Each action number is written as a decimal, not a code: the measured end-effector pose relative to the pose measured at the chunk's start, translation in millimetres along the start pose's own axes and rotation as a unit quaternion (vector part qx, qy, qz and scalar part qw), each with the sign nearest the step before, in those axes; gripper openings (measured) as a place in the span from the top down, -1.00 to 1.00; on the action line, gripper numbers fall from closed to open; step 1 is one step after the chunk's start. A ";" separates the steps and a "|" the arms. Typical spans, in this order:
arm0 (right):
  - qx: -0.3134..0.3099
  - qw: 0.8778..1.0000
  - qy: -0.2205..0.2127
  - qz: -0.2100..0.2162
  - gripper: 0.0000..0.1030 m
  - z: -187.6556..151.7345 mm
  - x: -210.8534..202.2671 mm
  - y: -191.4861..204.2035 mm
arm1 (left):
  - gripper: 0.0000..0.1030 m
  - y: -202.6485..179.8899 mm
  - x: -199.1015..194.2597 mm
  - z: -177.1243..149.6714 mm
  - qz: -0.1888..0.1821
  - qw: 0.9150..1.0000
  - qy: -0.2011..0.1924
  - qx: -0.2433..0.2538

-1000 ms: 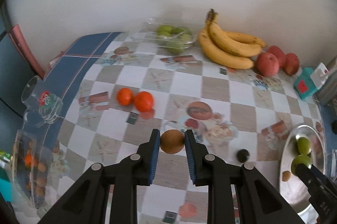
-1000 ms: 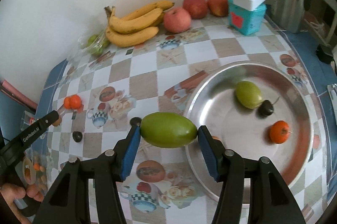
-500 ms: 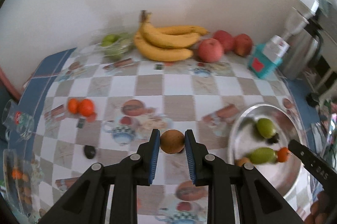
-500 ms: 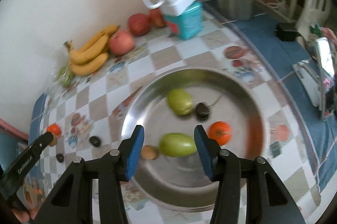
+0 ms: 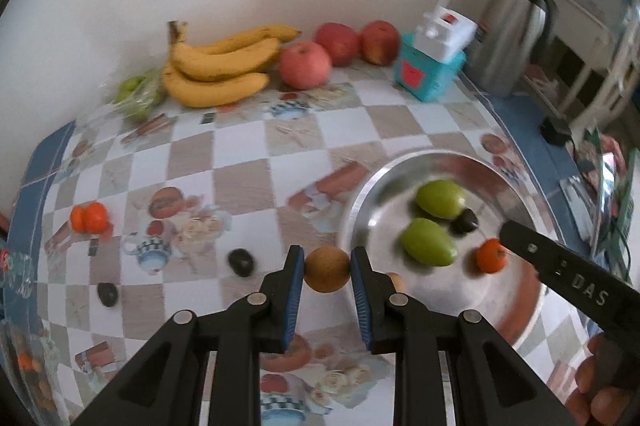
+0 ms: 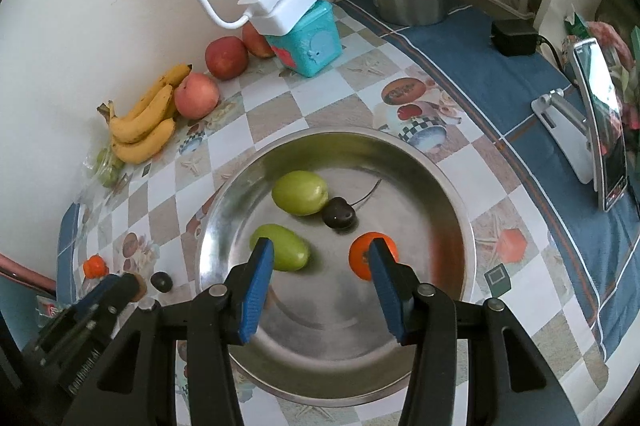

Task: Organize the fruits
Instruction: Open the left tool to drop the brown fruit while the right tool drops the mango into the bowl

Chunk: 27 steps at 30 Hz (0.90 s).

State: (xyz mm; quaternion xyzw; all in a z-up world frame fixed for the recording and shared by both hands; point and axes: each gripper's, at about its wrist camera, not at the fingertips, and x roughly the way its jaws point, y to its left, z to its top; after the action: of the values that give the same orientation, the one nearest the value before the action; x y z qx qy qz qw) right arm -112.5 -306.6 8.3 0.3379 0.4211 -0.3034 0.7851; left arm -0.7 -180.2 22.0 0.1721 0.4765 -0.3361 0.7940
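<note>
The left gripper (image 5: pixel 327 270) was clamped on a round brown fruit (image 5: pixel 327 269) at lower centre of the left wrist view, held just left of the metal plate (image 5: pixel 516 322); the right gripper (image 6: pixel 321 268) stood wide apart and gripped nothing, low in the right wrist view over the plate (image 6: pixel 320 354); in the plate lay two green fruits (image 6: pixel 300 193), a dark cherry (image 6: pixel 338 213) touching the upper one, and a small orange fruit (image 6: pixel 362 256) just behind the gripper's right-hand finger; bananas (image 5: pixel 220 70) and apples (image 5: pixel 305 65) lay at the upper left of the tabletop (image 5: pixel 280 138) by the wall; two tangerines (image 5: pixel 90 217) and two dark fruits (image 5: pixel 241 262) sat at its left.
</note>
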 end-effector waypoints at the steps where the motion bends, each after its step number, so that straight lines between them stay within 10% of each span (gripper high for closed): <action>1: 0.001 1.000 0.001 0.000 0.01 0.2 0.2 -0.6 | 0.50 -8.9 2.2 -1.3 -0.005 1.000 0.004 0.010; 19: 0.020 1.000 0.009 0.016 0.01 1.4 2.2 -8.6 | 0.45 -62.4 48.1 -25.3 -0.050 0.993 0.094 0.058; 27: 0.025 0.999 0.012 0.020 0.01 1.7 3.5 -10.0 | 0.07 -56.0 44.0 -23.5 -0.051 0.993 0.091 0.047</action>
State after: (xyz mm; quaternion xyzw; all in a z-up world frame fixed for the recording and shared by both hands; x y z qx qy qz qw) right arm -117.8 -314.5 3.3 0.3698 0.4162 -0.2938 0.7770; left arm -40.7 -222.5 -25.2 0.2145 0.5385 -0.3808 0.7204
